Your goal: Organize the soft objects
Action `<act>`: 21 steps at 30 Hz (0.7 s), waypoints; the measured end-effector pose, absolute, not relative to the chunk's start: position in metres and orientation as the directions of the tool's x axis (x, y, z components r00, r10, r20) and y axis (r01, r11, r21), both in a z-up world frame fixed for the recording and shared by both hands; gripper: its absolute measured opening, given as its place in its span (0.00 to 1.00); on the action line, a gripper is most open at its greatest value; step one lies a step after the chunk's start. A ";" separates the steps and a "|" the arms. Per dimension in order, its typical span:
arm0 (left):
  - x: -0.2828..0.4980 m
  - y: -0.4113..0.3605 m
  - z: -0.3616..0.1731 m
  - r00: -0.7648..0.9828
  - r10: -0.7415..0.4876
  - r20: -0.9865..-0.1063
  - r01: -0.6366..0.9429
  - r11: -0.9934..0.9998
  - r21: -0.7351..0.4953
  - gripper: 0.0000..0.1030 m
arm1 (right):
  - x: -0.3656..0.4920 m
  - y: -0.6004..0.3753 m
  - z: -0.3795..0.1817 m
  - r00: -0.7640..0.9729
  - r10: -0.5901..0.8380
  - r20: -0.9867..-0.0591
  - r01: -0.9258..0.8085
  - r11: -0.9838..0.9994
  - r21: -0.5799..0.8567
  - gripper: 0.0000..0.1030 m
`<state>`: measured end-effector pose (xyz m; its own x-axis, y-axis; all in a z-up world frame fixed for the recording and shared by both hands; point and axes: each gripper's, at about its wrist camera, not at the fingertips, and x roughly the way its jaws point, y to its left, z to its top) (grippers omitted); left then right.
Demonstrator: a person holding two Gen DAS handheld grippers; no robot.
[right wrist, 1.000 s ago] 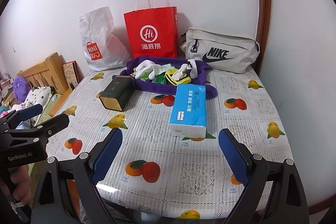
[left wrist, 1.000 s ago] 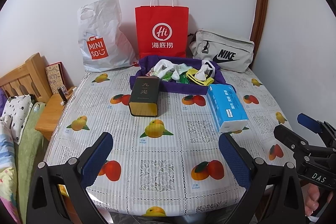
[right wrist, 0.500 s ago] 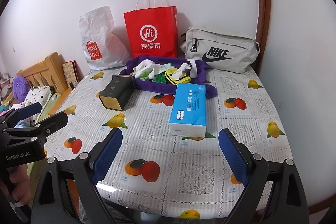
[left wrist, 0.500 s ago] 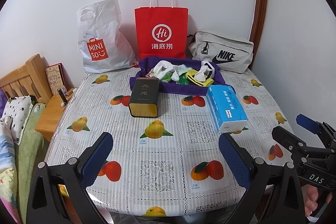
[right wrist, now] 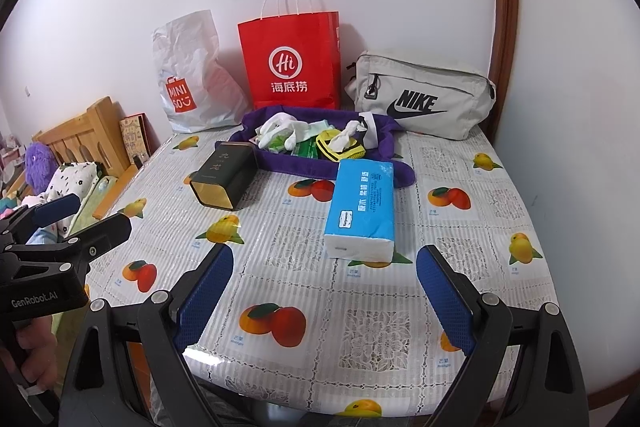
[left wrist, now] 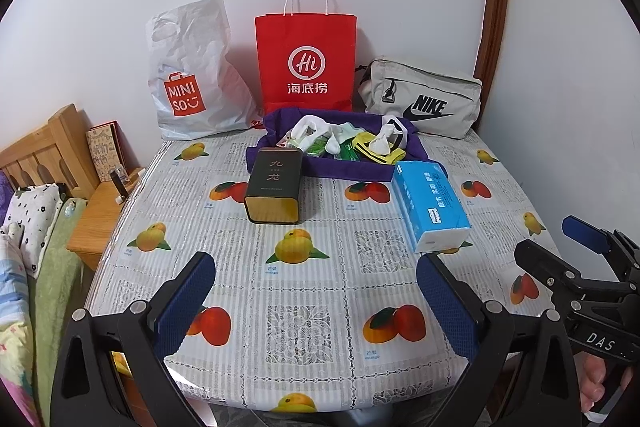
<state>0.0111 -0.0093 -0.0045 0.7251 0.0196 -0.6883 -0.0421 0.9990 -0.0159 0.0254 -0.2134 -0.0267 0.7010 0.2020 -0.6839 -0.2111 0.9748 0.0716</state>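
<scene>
- The left gripper (left wrist: 316,303) hovers above the near edge of the table (left wrist: 304,259), its blue-padded jaws spread wide with nothing between them.
- The right gripper (right wrist: 324,297) hangs just beside it at the same edge, jaws equally wide apart and empty (each gripper shows at the margin of the other's view).
- A purple cloth tray (left wrist: 360,169) sits toward the far side of the table, holding a jumble of soft items: white socks (left wrist: 320,135), green packets (left wrist: 348,151) and a yellow-and-black piece (left wrist: 380,155).
- A blue tissue pack (right wrist: 362,205) lies in front of the tray's right end, well ahead of the right gripper.
- A dark tea tin (left wrist: 276,187) lies on its side, touching the tray's left front corner.
- Against the wall stand a white Miniso bag (left wrist: 192,75), a red paper bag (left wrist: 306,63) and a grey Nike pouch (left wrist: 424,99).
</scene>
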 end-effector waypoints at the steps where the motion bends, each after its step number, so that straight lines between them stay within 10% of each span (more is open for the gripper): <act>1: 0.011 -0.009 -0.004 0.725 0.020 -0.688 -0.042 0.999 -0.015 0.99 | 0.025 -0.213 -0.026 0.702 0.203 -0.683 -0.213 0.975 0.071 0.90; 21: 0.011 -0.008 -0.003 0.729 0.023 -0.685 -0.046 0.999 -0.015 0.99 | 0.026 -0.210 -0.027 0.702 0.203 -0.683 -0.214 0.974 0.069 0.90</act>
<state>0.0109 -0.0079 -0.0033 0.7287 0.0228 -0.6845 -0.0457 0.9988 -0.0153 0.0259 -0.2101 -0.0274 0.7021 0.2025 -0.6827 -0.2138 0.9744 0.0692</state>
